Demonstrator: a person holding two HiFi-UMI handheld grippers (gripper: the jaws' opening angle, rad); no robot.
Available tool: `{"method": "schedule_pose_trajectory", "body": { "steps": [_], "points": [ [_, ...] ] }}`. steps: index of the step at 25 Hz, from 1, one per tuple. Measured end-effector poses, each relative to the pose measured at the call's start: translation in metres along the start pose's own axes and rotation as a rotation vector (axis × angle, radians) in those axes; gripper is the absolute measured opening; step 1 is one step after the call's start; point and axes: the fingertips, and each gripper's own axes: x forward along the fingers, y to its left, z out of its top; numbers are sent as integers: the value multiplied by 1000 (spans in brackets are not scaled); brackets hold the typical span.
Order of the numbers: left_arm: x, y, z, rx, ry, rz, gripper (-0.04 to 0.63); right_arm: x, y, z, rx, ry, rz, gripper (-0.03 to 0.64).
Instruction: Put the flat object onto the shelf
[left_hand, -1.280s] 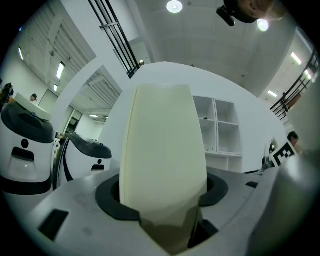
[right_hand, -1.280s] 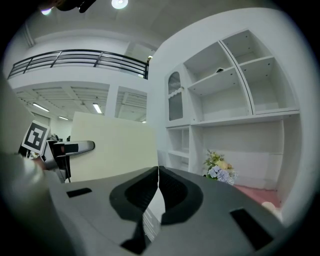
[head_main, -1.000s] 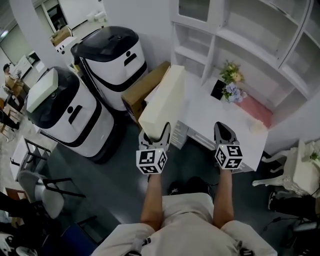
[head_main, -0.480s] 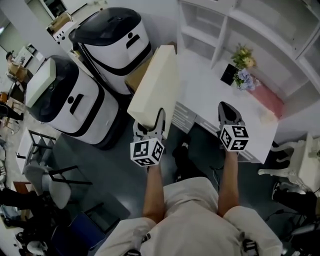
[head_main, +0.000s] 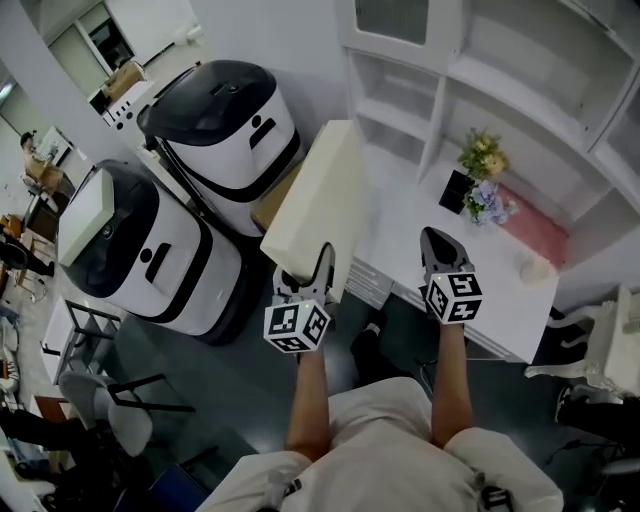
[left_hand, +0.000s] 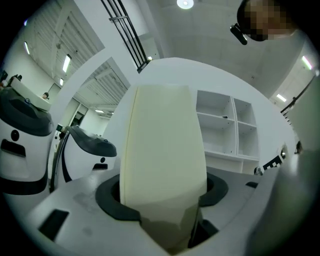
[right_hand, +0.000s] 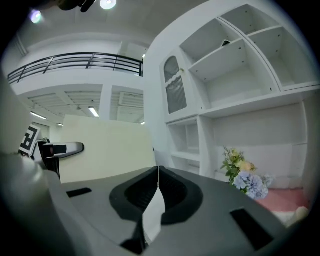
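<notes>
Jaws of the left gripper (head_main: 308, 262) clamp the near end of one cream flat slab (head_main: 315, 195), held up in the air beside the white desk (head_main: 400, 225), not on the shelf (head_main: 440, 85). The right gripper (head_main: 437, 245) is closed and empty. Two white machines (head_main: 215, 125) stand at left.

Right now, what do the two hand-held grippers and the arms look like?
The left hand-held gripper and right hand-held gripper match: grey bodies, black tapered jaws, each carrying a white cube printed with black square markers. No cables visible. The forearms are bare; the person wears a light beige short-sleeved shirt.
</notes>
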Motion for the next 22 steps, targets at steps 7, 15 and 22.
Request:
{"method": "schedule_pose_trajectory", "body": {
  "steps": [7,15,22],
  "points": [
    [62,-6,12,-23,-17,-82,276,41,-29,27,11,-32,-30,69],
    [129,13,11,-163,-1,-141,276,85,-57,44,23,-52,-66,69],
    [179,26,-1,-469,-26,-187,276,104,-83,46,44,-59,-106,69]
  ]
}}
